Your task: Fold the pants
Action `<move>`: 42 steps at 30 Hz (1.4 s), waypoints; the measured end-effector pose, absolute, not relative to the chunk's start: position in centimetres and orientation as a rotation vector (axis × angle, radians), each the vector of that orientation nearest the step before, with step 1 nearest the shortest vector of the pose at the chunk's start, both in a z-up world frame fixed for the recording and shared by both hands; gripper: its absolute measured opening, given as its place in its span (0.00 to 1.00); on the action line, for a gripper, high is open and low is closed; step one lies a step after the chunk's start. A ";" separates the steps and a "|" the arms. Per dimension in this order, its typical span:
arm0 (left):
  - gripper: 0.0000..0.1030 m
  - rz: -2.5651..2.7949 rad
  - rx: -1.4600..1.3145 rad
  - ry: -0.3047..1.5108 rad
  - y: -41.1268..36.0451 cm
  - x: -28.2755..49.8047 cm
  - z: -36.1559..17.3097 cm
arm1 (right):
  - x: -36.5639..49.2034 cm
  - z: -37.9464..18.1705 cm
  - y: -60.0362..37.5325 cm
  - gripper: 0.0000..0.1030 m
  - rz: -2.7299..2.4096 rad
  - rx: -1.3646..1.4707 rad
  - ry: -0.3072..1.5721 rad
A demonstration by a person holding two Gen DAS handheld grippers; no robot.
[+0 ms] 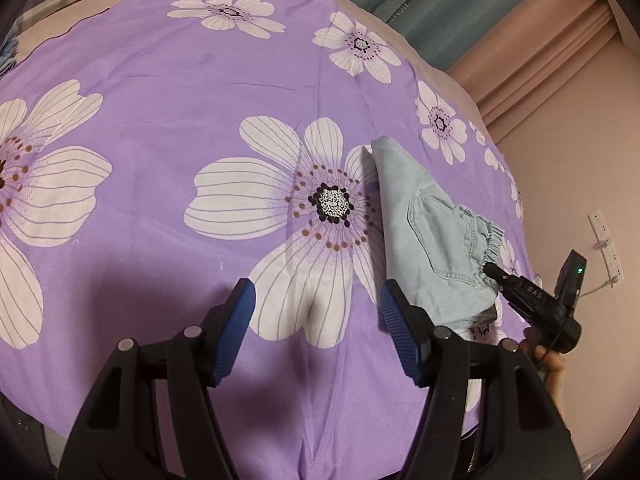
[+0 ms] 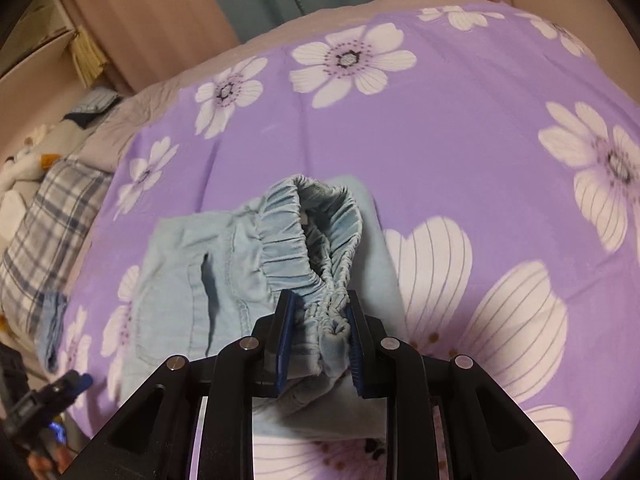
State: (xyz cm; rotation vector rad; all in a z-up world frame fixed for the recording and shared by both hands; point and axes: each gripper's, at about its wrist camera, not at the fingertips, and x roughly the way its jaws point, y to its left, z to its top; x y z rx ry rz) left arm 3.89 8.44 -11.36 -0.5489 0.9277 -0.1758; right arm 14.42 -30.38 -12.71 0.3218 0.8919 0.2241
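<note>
Light blue pants (image 1: 432,236) lie folded on a purple flowered bedsheet (image 1: 160,80). In the right wrist view the pants (image 2: 224,264) show a pocket and a gathered elastic waistband (image 2: 320,240). My right gripper (image 2: 320,312) is shut on the waistband and lifts its end a little. In the left wrist view the right gripper (image 1: 490,270) grips the waistband at the pants' near right. My left gripper (image 1: 318,296) is open and empty over the sheet, just left of the pants. It also shows at the lower left of the right wrist view (image 2: 76,384).
A plaid pillow (image 2: 44,224) and soft toys (image 2: 24,160) lie at one end of the bed. Teal and pink curtains (image 1: 460,4) hang behind the bed. A wall with a power strip (image 1: 606,248) stands close to the bed's edge.
</note>
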 end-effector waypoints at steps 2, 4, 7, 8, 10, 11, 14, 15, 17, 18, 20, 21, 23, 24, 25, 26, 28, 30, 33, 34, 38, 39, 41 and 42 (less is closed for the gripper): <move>0.63 -0.176 -0.542 0.931 8.2 4.1 -11.3 | 14.6 -13.1 -30.5 0.28 0.208 0.308 0.901; 0.63 -0.182 -0.538 0.928 8.0 4.2 -11.2 | 14.8 -13.0 -31.3 0.34 0.213 0.328 0.937; 0.63 -0.192 -0.522 0.935 7.5 4.5 -11.4 | 14.0 -11.1 -32.6 0.45 0.162 0.312 0.903; 0.63 -0.195 -0.516 0.942 7.3 4.7 -11.5 | 13.6 -10.6 -32.6 0.46 0.135 0.278 0.887; 0.63 -0.200 -0.505 0.956 6.7 5.1 -11.7 | 12.4 -9.4 -31.9 0.46 0.113 0.167 0.825; 0.63 -0.202 -0.502 0.960 6.5 5.4 -11.7 | 11.8 -8.9 -31.2 0.46 0.125 0.124 0.799; 0.63 -0.223 -0.480 0.961 5.5 6.2 -11.3 | 10.6 -8.2 -28.2 0.46 0.232 0.059 0.752; 0.63 -0.227 -0.468 0.959 5.2 6.5 -11.1 | 10.1 -8.2 -26.6 0.46 0.304 0.053 0.740; 0.61 -0.232 -0.445 0.953 4.7 7.5 -10.8 | 9.7 -8.4 -24.2 0.40 0.406 0.037 0.726; 0.61 -0.234 -0.437 0.951 4.5 8.0 -10.6 | 9.5 -8.6 -22.4 0.38 0.473 0.014 0.722; 0.57 -0.240 -0.430 0.945 4.2 8.9 -10.5 | 9.4 -9.2 -19.7 0.30 0.556 -0.026 0.734; 0.52 -0.246 -0.426 0.943 4.1 9.4 -10.5 | 9.4 -9.6 -18.4 0.28 0.597 -0.041 0.741; 0.23 -0.271 -0.413 0.946 3.7 10.8 -10.5 | 9.8 -10.1 -16.8 0.27 0.643 -0.047 0.744; 0.20 -0.281 -0.408 0.950 3.4 11.5 -10.5 | 10.1 -10.6 -16.1 0.27 0.654 -0.043 0.750; 0.19 -0.295 -0.405 0.950 3.1 12.2 -10.5 | 10.2 -10.8 -15.8 0.27 0.662 -0.039 0.759; 0.19 -0.306 -0.400 0.945 2.8 12.8 -10.5 | 10.6 -11.3 -15.4 0.27 0.671 -0.034 0.774; 0.19 -0.337 -0.383 0.937 1.9 14.1 -10.5 | 10.7 -12.3 -15.2 0.27 0.681 -0.038 0.804; 0.19 -0.361 -0.367 0.940 1.1 15.5 -10.8 | 10.9 -13.3 -14.8 0.27 0.684 -0.052 0.827; 0.19 -0.359 -0.354 0.973 0.2 17.9 -12.2 | 10.8 -14.3 -14.8 0.27 0.699 -0.045 0.837; 0.19 -0.351 -0.356 0.988 0.0 18.8 -12.8 | 10.6 -14.3 -14.9 0.27 0.704 -0.036 0.838; 0.24 -0.297 -0.333 1.028 -0.1 21.7 -14.9 | 10.7 -14.5 -15.1 0.27 0.713 -0.024 0.837; 0.25 -0.290 -0.347 1.030 0.1 22.2 -15.2 | 10.7 -14.6 -15.1 0.27 0.715 -0.024 0.833; 0.26 -0.275 -0.339 1.017 0.3 22.9 -15.0 | 10.7 -14.7 -15.1 0.27 0.712 -0.017 0.827; 0.27 -0.268 -0.327 1.012 0.1 23.1 -14.9 | 10.7 -14.8 -15.0 0.27 0.711 -0.012 0.826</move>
